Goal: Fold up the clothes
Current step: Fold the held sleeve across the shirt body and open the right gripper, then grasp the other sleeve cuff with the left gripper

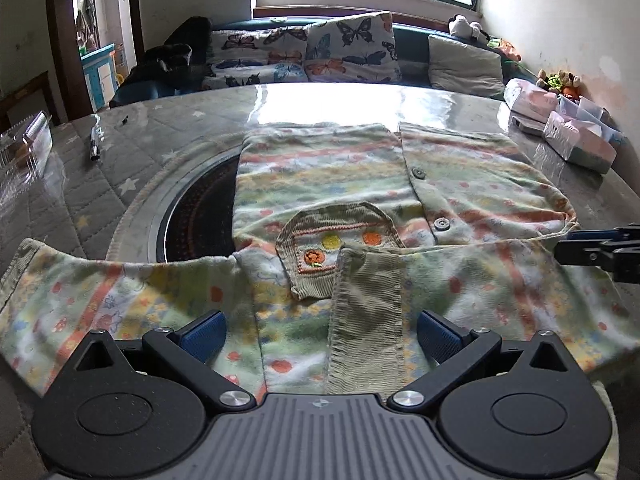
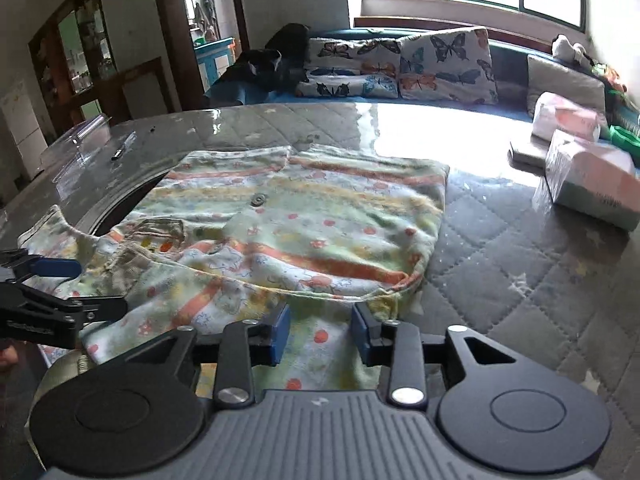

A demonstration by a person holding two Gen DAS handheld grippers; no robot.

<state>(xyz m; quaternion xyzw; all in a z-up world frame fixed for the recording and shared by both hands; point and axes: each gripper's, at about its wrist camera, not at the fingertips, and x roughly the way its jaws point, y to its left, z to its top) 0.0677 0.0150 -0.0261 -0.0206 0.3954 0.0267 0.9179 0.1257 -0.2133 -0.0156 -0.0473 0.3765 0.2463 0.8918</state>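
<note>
A pastel striped child's cardigan (image 1: 320, 184) (image 2: 304, 216) with buttons lies flat on the quilted, glass-topped table (image 1: 168, 116). A sleeve is folded across its near part, and its ribbed cuff (image 1: 366, 312) lies over a small knitted pocket (image 1: 332, 248). My left gripper (image 1: 320, 336) stands wide open just above the near fabric, with the cuff between its blue pads (image 1: 204, 336) but untouched. It also shows in the right wrist view as the left gripper (image 2: 60, 284). My right gripper (image 2: 322, 332) is open over the garment's near right edge. Fabric lies between its pads (image 2: 280, 330), which do not press on it.
A round dark inset (image 1: 196, 212) in the table is partly covered by the cardigan. Tissue packs and boxes (image 1: 580, 140) (image 2: 592, 184) stand at the right. A pen (image 1: 95, 142) and a clear plastic box (image 1: 24, 152) lie left. A sofa with butterfly pillows (image 1: 348, 48) is behind.
</note>
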